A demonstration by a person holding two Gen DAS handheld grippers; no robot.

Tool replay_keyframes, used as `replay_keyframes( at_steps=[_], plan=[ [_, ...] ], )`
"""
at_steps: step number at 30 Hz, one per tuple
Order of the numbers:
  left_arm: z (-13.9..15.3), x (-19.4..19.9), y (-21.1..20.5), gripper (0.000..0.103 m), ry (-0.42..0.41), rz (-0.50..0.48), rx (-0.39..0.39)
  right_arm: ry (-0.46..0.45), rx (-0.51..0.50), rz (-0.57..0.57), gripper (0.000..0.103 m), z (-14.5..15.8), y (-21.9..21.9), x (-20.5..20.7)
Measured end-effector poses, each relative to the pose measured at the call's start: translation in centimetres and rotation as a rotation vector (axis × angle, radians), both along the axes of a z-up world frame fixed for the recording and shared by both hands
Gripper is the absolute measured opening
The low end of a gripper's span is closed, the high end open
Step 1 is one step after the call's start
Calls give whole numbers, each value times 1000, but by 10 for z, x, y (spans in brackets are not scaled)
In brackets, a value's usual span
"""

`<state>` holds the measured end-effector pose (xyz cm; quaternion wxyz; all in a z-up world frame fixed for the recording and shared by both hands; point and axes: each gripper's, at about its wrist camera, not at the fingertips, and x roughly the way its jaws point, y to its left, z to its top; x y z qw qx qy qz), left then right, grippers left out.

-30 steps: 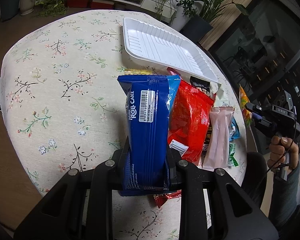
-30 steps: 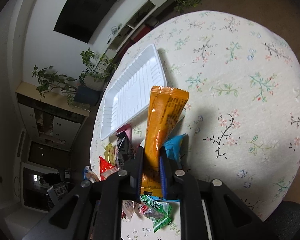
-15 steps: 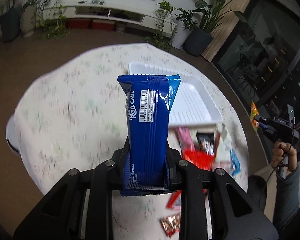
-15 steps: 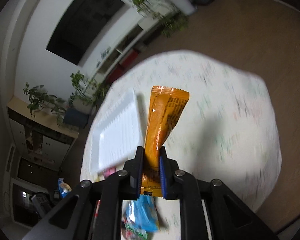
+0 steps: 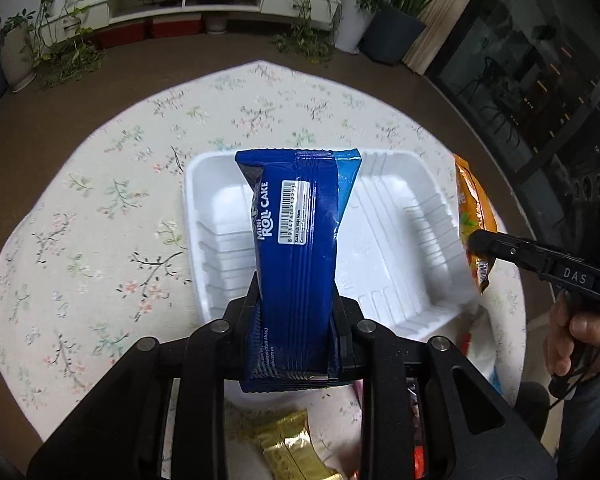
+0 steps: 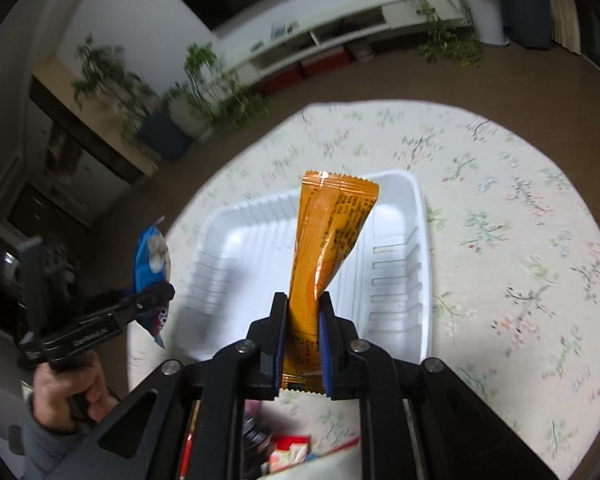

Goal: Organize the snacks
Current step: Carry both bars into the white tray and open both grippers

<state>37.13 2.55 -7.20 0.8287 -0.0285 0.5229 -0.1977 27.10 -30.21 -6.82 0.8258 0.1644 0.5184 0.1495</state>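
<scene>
I get soft, even indoor light in both wrist views, moderately bright, with no hard shadows on the floral tablecloth [image 5: 100,208]. The white tray [image 5: 400,240] is the brightest area and nearly blows out, its ribs washed pale. Glare streaks the blue snack pack [image 5: 296,248] and the orange snack pack [image 6: 328,236]. Fisheye bending curves the room and blackens the corners. The right wrist view is smeared with motion blur, worst on the plants [image 6: 204,92]; the left one is sharper, with only slight softness in the cloth pattern.
</scene>
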Motion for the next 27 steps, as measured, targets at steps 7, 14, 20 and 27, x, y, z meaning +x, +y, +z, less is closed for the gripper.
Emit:
replay_keyframes(
  at_steps=[7, 14, 20, 27],
  plan=[
    [-40, 18, -14, 23, 41, 6, 50, 48, -95, 10, 15, -33, 4, 13],
    [-56, 20, -23, 24, 44, 7, 99, 60, -195, 24, 16, -50, 7, 15],
    [-60, 22, -28, 25, 25, 10, 127, 62, -216, 22, 19, -56, 9, 13],
    [-56, 17, -23, 31, 15, 41, 118, 53, -232, 22, 36, -55, 10, 8]
  ],
)
